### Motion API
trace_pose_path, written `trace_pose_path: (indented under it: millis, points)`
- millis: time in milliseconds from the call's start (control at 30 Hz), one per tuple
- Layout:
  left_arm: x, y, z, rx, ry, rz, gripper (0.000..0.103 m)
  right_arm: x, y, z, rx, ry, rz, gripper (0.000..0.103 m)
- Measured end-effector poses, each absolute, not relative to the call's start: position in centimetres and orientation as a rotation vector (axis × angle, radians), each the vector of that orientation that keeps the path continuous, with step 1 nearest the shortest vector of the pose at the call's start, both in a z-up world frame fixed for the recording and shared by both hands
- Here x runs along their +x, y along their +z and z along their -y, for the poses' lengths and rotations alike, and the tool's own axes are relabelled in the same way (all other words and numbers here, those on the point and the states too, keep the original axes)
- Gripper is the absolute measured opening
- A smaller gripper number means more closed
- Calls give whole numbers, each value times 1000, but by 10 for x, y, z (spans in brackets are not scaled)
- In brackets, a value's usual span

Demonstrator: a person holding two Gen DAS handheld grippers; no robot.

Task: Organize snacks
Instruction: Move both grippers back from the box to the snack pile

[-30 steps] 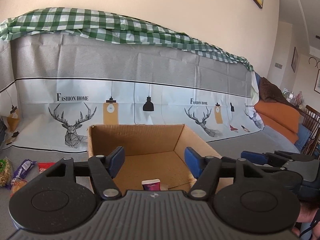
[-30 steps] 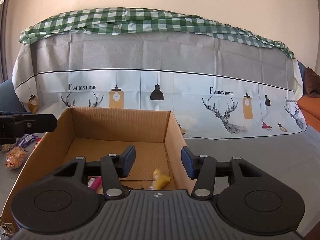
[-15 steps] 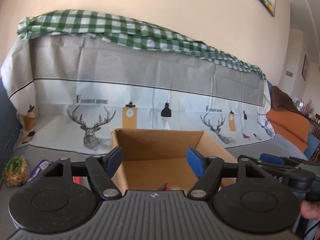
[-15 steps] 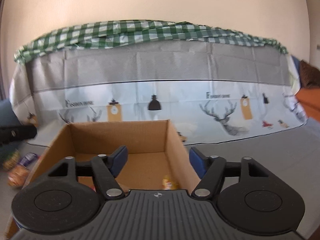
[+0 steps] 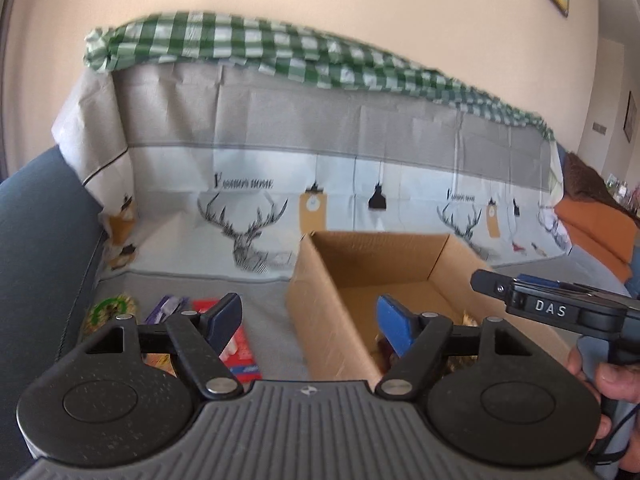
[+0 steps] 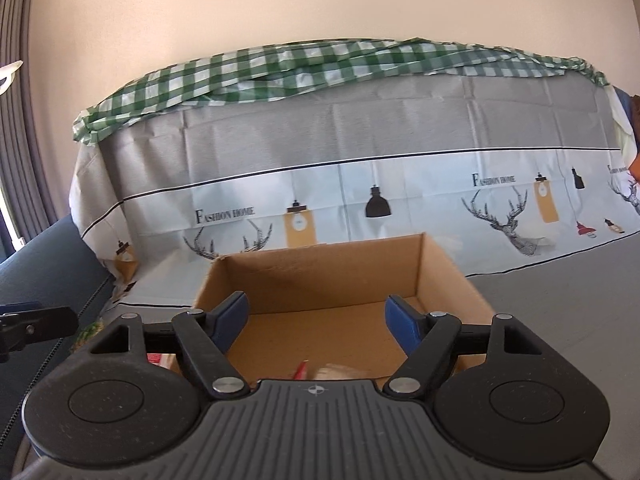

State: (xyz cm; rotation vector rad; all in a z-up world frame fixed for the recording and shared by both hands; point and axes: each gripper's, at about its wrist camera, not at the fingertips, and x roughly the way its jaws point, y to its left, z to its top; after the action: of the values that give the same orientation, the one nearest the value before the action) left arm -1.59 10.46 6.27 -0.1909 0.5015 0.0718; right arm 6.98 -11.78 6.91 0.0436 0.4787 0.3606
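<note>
Now the left gripper (image 5: 308, 320) has swung off the cardboard box (image 5: 328, 304) toward the loose snacks (image 5: 240, 344), empty and open, while the right gripper's (image 6: 316, 320) empty jaws are widening over the box.

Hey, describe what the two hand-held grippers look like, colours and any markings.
Both are matte black, with a ribbed grey body and two round discs. The left hand-held gripper and right hand-held gripper have blue finger pads. From the side, the right one bears white "DAS" lettering.
</note>
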Motion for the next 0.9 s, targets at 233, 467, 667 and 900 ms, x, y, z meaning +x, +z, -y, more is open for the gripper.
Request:
trace_pose_path:
  millis: [233,467,667,900]
  points:
    - [5,62,-130,-172,120,-566,53,69,65,91,106,388,-530,72]
    - [19,31,-183,-346,269,-619,33,72,59,75,151,449,-571,36]
    - [29,-20,-221,-492,360,-710,37,76,60,57,132,492,-554,36]
    - [44,-41,-255,-683,439,-739,73,79,55,35,149,541,-587,37]
